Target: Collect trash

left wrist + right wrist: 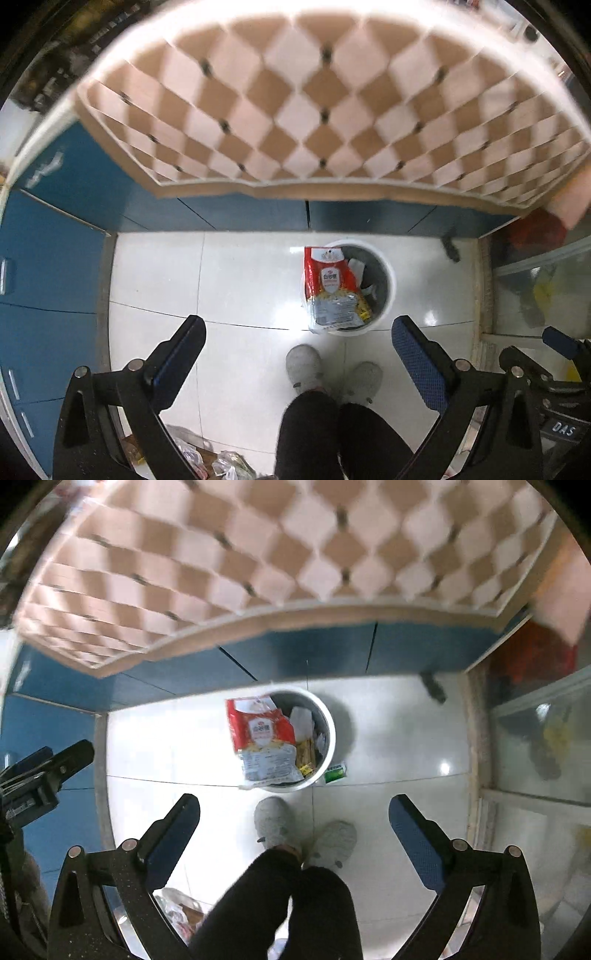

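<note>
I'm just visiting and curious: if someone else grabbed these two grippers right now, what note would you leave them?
Left gripper: open, holding nothing, hanging above the floor.
Right gripper: open, also holding nothing.
White trash bin stands on the tiled floor in front of the person's shoes.
Done: a big red and white food bag sticks out over the bin's rim, with smaller wrappers inside.
Left: a small green packet lies on the floor against the bin, outside it. More crumpled plastic lies at the bottom edge of the left view, near the person's legs; whether it is trash I cannot tell.
</note>
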